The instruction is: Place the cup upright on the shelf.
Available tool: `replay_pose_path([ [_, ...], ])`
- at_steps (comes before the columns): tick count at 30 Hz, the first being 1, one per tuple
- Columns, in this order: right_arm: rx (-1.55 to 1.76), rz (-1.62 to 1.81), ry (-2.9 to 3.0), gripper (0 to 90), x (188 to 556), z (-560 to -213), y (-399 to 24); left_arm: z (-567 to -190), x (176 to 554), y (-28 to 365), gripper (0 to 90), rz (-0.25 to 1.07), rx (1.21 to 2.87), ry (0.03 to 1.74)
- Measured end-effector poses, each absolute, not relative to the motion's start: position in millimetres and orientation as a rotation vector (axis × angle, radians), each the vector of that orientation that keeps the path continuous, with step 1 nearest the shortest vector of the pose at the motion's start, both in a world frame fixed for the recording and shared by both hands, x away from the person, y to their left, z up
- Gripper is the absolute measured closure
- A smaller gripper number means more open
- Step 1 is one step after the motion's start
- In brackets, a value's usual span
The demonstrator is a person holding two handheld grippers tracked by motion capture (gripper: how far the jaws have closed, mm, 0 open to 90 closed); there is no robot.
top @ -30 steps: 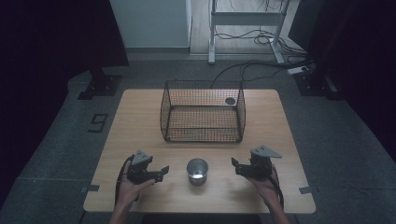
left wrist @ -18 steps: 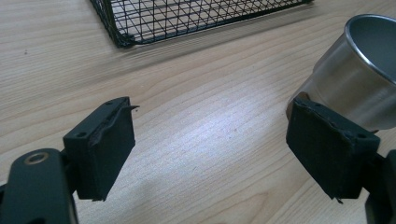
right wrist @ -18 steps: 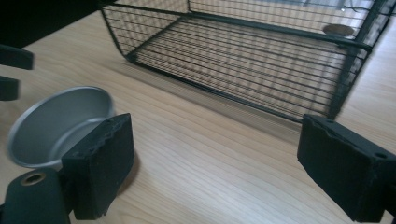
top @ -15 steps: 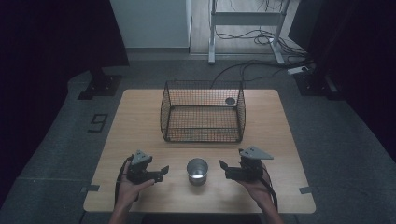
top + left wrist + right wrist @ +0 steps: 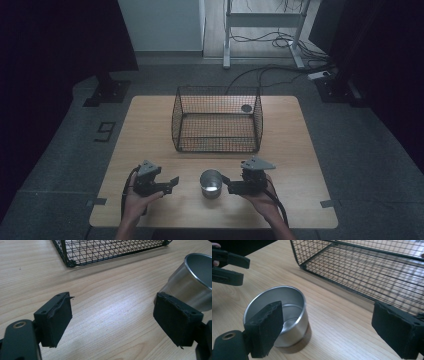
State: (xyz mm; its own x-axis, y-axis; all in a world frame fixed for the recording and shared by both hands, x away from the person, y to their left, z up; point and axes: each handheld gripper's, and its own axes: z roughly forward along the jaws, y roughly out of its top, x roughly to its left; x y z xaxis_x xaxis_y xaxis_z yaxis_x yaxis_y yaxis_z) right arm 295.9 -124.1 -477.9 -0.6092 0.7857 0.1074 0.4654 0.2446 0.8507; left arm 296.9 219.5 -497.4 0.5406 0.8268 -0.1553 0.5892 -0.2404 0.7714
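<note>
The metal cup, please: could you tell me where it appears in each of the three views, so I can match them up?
High view: the metal cup stands at the table's near middle, between the two claws.
Left gripper view: the cup sits at the right edge, behind the right-hand jaw.
Right gripper view: the cup is lower left, partly behind the left-hand jaw.
Shared landmark: the wire basket beyond the cup.

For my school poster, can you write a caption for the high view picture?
Two open hand-held grippers flank a metal cup before a wire basket.

Black "9" marker (image 5: 105,131) on floor left of table (image 5: 150,125).
</note>
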Motion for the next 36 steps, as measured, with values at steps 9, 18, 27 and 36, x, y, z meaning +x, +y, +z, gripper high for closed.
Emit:
replay_pose_path([
  [9, 1.119, 1.34, 2.217, 9.0, 298, -477, -103, -494, 295, 218, 15.7, 0.372, 1.942, 1.137],
  [18, 1.091, 1.321, 2.278, 6.0, 303, -485, -80, -493, 294, 218, 15.7, 0.371, 1.944, 1.132],
  [27, 1.057, 1.296, 2.309, 3.1, 302, -491, -64, -493, 294, 217, 15.7, 0.367, 1.945, 1.128],
  [36, 1.025, 1.305, 2.312, 0.9, 299, -491, -60, -492, 293, 218, 15.7, 0.37, 1.938, 1.129],
])
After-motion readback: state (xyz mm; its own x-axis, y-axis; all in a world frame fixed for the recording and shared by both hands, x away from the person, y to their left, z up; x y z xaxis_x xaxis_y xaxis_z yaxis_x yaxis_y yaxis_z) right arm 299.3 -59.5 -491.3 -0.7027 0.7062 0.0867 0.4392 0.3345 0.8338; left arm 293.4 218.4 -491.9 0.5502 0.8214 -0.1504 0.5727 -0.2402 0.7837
